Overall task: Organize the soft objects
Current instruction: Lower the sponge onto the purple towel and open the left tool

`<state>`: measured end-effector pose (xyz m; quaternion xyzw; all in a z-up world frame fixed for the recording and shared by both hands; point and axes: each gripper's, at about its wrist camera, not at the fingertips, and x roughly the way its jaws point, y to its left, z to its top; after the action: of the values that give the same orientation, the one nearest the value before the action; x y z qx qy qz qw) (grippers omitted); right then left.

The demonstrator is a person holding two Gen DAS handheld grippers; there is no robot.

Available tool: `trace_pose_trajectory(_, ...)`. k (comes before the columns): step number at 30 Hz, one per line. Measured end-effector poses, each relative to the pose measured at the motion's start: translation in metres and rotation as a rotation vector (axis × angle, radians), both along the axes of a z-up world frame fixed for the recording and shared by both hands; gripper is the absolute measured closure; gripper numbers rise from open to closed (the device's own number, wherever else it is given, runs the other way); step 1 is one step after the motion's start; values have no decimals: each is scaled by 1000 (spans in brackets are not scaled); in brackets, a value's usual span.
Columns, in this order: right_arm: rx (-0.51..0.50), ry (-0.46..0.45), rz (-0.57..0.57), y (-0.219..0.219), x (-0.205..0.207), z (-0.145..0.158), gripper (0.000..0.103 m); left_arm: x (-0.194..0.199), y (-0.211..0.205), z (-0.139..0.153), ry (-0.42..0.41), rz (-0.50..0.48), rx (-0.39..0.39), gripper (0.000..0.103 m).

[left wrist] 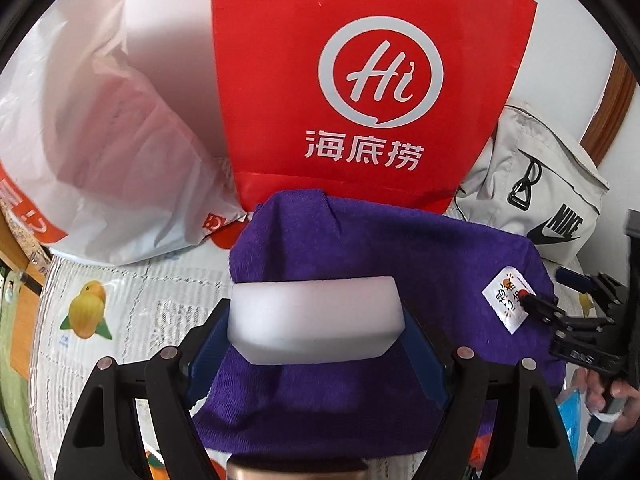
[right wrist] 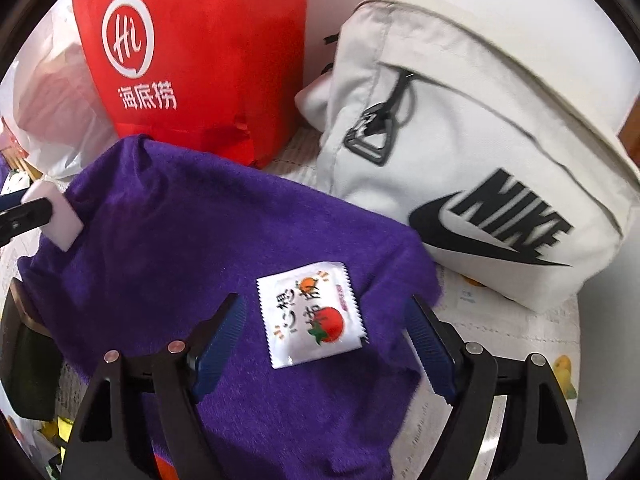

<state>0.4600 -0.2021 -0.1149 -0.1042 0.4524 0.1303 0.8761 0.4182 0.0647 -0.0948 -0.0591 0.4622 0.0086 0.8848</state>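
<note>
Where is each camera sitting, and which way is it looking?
Left wrist view: sits on the left gripper, looking forward along its fingers, which squeeze a white sponge above the purple towel, facing the red bag; the person's hand shows.
Right wrist view: sits on the right gripper, looking down at the sauce packet between its open fingers, the Nike bag behind.
Both views share the towel, packet, sponge and both bags.

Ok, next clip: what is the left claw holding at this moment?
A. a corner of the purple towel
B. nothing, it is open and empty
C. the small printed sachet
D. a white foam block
D: the left claw is shut on the white foam block, held above the purple towel; the printed sachet lies loose on the towel between the open fingers of the right claw.
</note>
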Motion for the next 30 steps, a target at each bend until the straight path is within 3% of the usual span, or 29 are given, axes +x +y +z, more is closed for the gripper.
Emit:
trace_pose_trajectory(10, 85, -76, -40, -33, -48, 31, 22, 41, -12, -16, 28, -12, 28, 22)
trace_pose_trajectory(20, 93, -47, -72, -38, -71, 23, 22, 70, -22, -27, 48, -23, 62, 23)
trace_pose_trajectory(25, 105, -36, -86, -42, -69, 19, 22, 71, -21, -27, 61, -27, 40, 16)
trace_pose_trajectory(30, 102, -35, -75, -41, -73, 20, 22, 62, -20, -29, 79, -30, 27, 16)
